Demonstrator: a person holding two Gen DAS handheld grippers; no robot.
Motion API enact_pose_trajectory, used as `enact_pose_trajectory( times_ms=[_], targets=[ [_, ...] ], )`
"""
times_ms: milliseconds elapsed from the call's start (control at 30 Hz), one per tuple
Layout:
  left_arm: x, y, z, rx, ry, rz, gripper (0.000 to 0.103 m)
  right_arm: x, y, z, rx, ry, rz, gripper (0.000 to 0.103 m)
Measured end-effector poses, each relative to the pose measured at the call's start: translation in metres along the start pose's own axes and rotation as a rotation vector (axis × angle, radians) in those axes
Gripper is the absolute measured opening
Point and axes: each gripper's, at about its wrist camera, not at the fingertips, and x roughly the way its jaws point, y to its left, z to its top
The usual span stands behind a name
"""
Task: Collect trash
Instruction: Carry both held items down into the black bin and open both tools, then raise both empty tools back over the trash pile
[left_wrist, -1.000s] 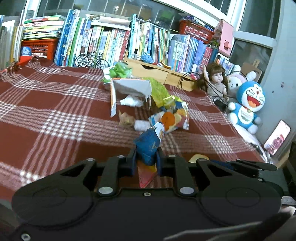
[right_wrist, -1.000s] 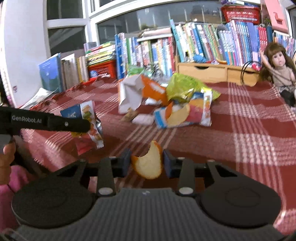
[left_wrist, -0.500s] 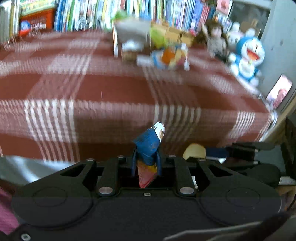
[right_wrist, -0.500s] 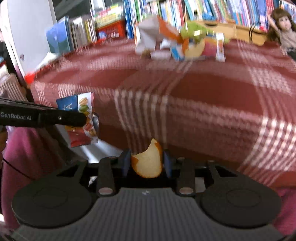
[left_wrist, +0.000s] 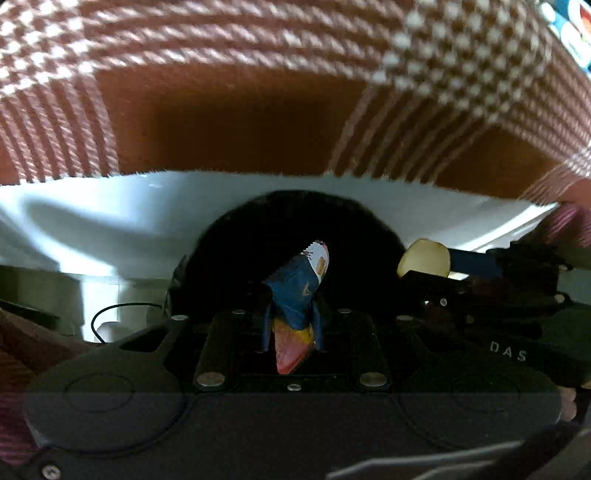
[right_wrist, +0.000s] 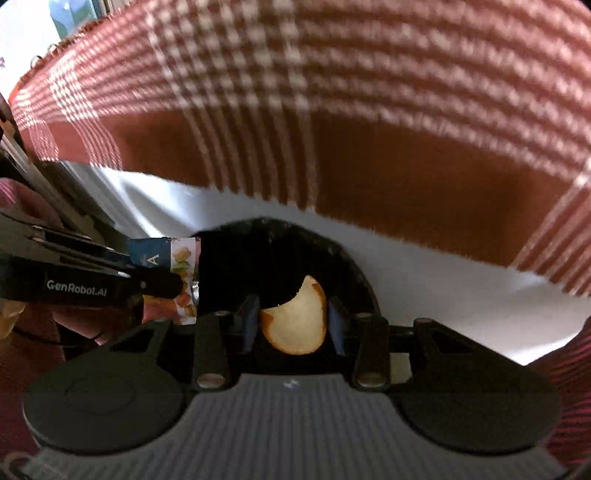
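Both grippers hang over the black bin (right_wrist: 273, 258): left gripper (left_wrist: 291, 325) pinches a snack wrapper (left_wrist: 299, 291), right gripper (right_wrist: 293, 321), jaws opening, loosens around a bitten bread piece (right_wrist: 295, 321), which might bounce off the near rim.

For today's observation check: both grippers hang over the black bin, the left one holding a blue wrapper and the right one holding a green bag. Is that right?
Not quite. The right gripper has no green bag between its fingers but a bitten bread slice, as the right wrist view shows, and its jaws are opening. The rest stands: the left gripper holds the blue wrapper, both over the black bin.
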Motion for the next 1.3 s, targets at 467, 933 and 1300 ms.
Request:
enact_pose_trajectory(
  times_ms=[467,933,1300],
  targets=[
    [0.011,0.000,0.010,0.033,-0.002,0.064,0.065,0.010,-0.005,0.002,-0.003,0.022,0.016,0.079],
    [-0.085,0.008,0.028,0.046,-0.251,-0.097,0.095,-0.060,0.001,0.035,-0.074,-0.141,0.059,0.086],
    [-0.153,-0.004,0.053,0.132,-0.597,-0.042,0.100,-0.130,0.007,0.069,-0.158,-0.420,0.104,0.094]
  ],
)
